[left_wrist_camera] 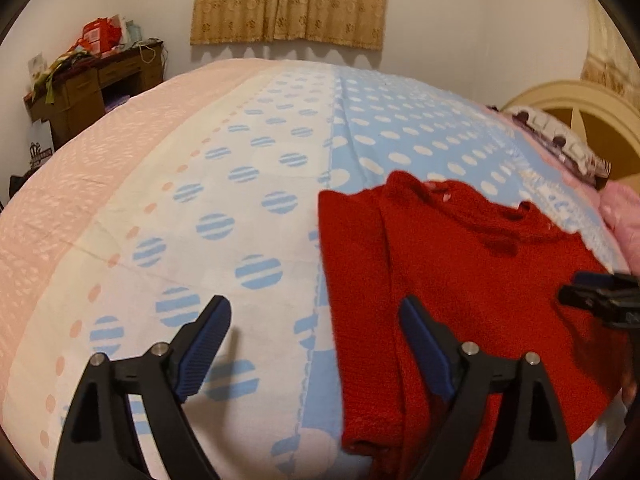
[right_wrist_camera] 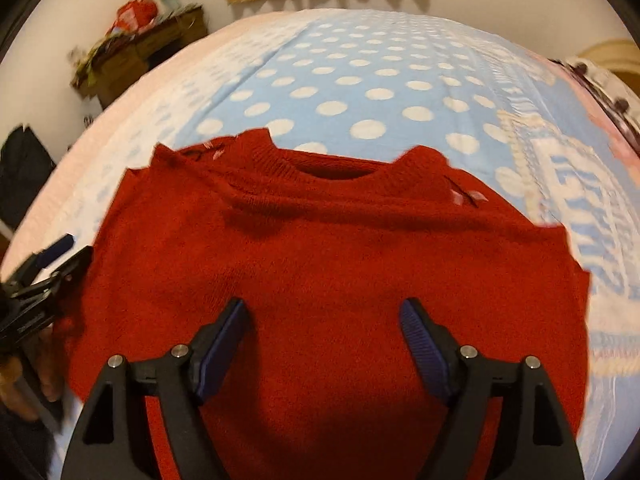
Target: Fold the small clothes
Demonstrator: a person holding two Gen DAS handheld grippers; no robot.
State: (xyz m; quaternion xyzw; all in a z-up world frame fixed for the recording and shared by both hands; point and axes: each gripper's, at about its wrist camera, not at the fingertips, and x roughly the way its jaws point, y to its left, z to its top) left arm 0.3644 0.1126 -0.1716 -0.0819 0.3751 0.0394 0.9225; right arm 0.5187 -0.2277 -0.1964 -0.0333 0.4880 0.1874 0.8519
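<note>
A small red knitted sweater [right_wrist_camera: 328, 248] lies flat on the bed, collar away from me, its sleeves folded in over the body. In the left wrist view the red sweater [left_wrist_camera: 460, 264] fills the right half. My left gripper [left_wrist_camera: 316, 312] hangs open over the sweater's left edge, with nothing between its blue pads. My right gripper [right_wrist_camera: 324, 316] is open above the middle of the sweater, holding nothing. The right gripper [left_wrist_camera: 600, 300] shows at the right edge of the left wrist view, and the left gripper [right_wrist_camera: 52, 256] at the left edge of the right wrist view.
The bed is covered by a blue and white polka-dot sheet [left_wrist_camera: 256, 200] with a pink border. A cluttered wooden desk [left_wrist_camera: 96, 84] stands at the far left, a curtain [left_wrist_camera: 292, 0] hangs on the back wall, and a headboard [left_wrist_camera: 580, 116] with pillows is on the right.
</note>
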